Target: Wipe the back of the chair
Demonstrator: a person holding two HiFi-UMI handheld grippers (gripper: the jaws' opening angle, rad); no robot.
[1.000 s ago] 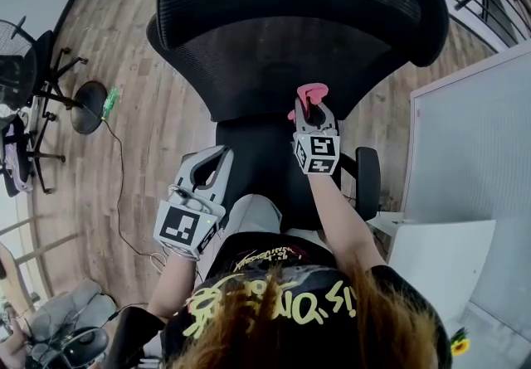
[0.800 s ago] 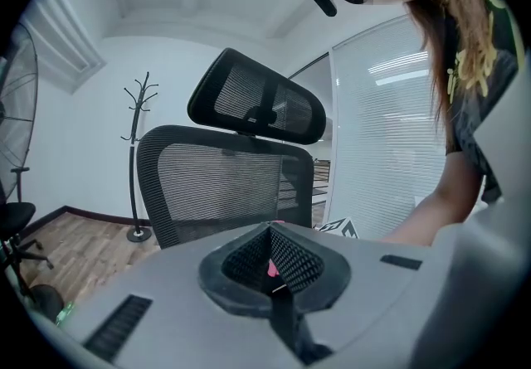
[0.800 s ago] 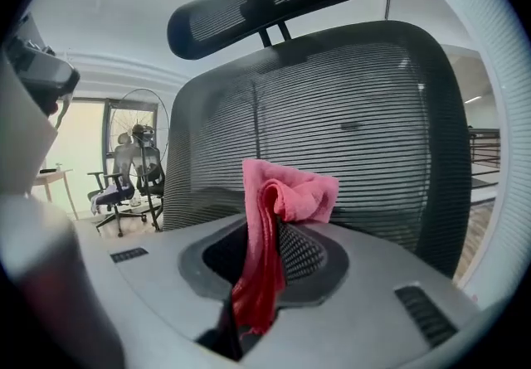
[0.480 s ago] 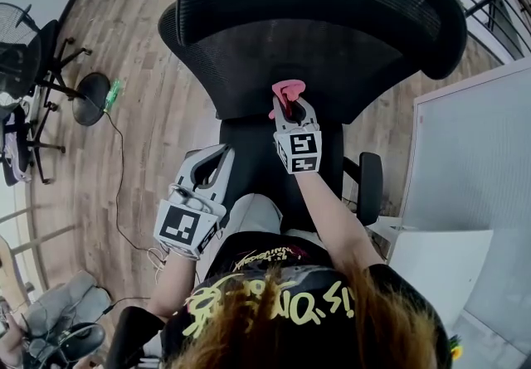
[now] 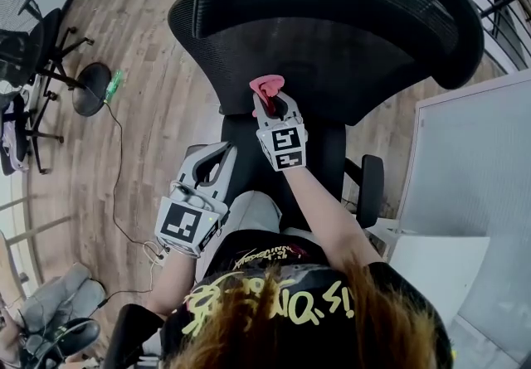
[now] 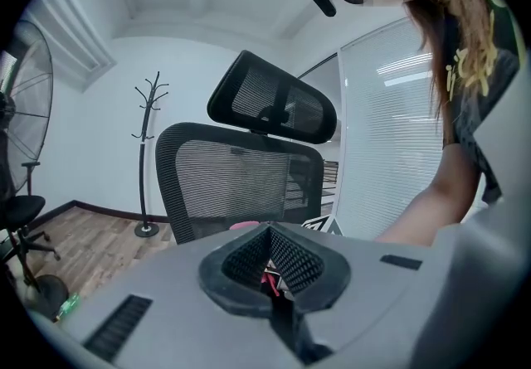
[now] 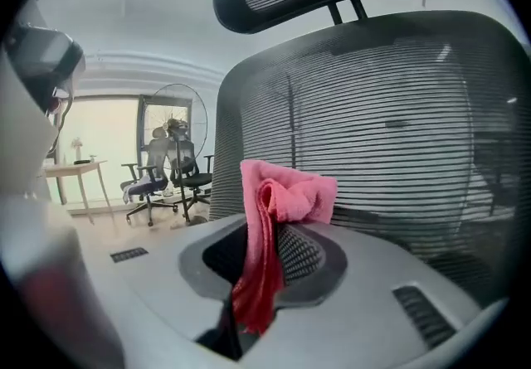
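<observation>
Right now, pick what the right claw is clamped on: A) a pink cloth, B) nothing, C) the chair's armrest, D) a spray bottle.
A: the right gripper view shows the right claw shut on a pink cloth, in front of the mesh chair back.

Grey left claw [image 5: 221,155], right claw [image 5: 271,102] — black shirt [image 5: 278,264]

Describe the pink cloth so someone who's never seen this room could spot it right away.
Find the large black mesh office chair filling the head view. Held up to its mesh, the right gripper is shut on a small crumpled cloth. It is the only pink thing against all that black and grey.
</observation>
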